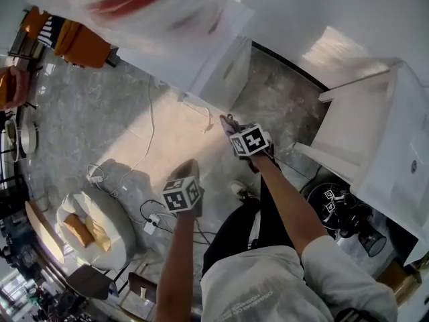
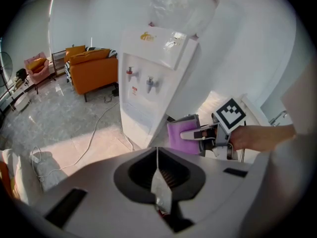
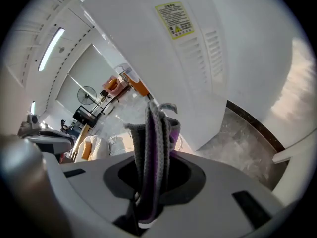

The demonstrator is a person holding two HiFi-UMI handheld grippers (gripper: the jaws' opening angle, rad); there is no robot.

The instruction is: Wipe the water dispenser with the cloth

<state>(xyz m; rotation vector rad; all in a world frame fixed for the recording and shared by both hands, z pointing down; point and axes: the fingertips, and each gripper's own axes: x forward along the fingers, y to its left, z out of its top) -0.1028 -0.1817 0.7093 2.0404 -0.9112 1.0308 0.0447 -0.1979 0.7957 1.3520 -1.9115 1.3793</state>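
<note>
Grey marble floor (image 2: 64, 123) carries water dispenser (image 2: 148, 98), white cable (image 2: 89, 137), orange sofa (image 2: 94, 71).

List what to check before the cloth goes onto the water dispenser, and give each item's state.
1. Cloth clamped in right gripper: ok, jaws shut on it.
2. Cloth facing the water dispenser side panel: ok.
3. Cloth touching the panel: not ok, it looks short of it.
4. Left gripper out of the way: ok, jaws together, back from the dispenser.
5. Floor cable clear of feet: cannot tell.
</note>
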